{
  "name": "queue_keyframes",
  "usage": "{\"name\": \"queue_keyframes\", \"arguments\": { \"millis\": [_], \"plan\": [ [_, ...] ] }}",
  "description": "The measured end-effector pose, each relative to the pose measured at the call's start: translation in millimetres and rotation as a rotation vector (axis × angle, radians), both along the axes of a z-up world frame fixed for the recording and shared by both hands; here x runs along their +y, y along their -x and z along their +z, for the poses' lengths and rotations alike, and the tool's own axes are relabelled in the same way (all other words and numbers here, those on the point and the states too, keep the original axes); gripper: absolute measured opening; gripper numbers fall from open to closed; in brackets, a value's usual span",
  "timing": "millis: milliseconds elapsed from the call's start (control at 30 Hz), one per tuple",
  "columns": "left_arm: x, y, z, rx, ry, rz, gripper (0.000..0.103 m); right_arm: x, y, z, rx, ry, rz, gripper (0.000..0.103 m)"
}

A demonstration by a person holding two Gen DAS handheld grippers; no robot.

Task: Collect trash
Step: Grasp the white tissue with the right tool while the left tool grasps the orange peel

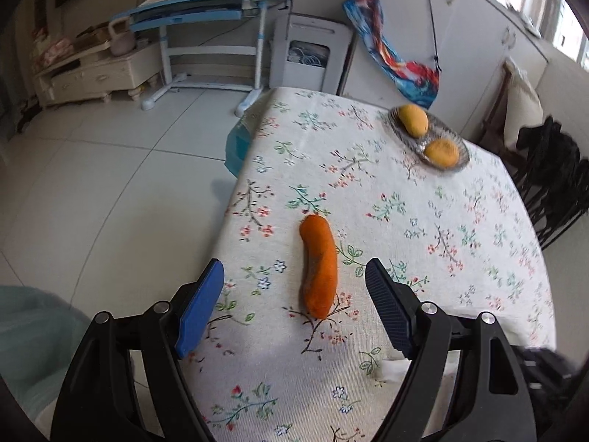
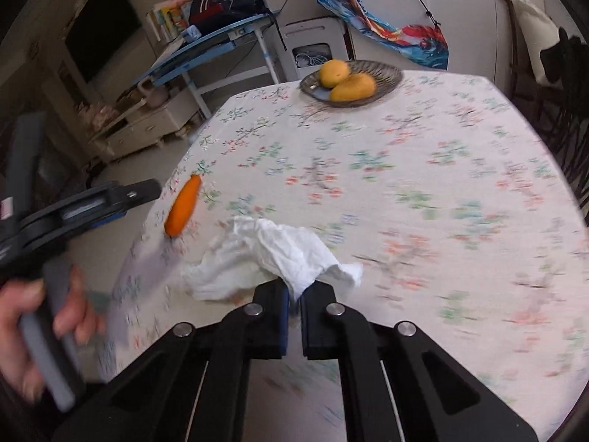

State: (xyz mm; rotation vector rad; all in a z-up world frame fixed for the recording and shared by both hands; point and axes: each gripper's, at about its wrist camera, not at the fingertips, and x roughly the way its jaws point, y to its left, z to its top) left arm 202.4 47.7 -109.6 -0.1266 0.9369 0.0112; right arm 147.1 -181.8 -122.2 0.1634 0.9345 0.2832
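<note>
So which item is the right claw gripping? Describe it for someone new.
On the floral tablecloth, at the near edge, lies a crumpled white tissue, pinched by the right claw. Unlike the orange carrot beside it, it is soft, white and wrinkled.

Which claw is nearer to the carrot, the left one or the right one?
Left. The left claw is open, with the carrot lying between its fingers. The right claw is shut on the tissue, off to the carrot's side.

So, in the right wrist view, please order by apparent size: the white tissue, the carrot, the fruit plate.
1. white tissue, though nearest the camera, which enlarges it
2. fruit plate
3. carrot
</note>
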Motion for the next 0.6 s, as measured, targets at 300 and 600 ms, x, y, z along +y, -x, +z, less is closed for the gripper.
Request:
{"name": "queue_keyframes", "arguments": {
  "millis": [300,600],
  "plan": [
    [-18,-10,-16,0.038,-0.093,-0.065,0.049,-48,17,-1,-0.003,-0.155,-0.064,0.006],
    [-36,-6,-15,0.014,-0.126,-0.121,0.017,-42,20,22,-0.097,-0.277,-0.031,0.006]
  ]
}}
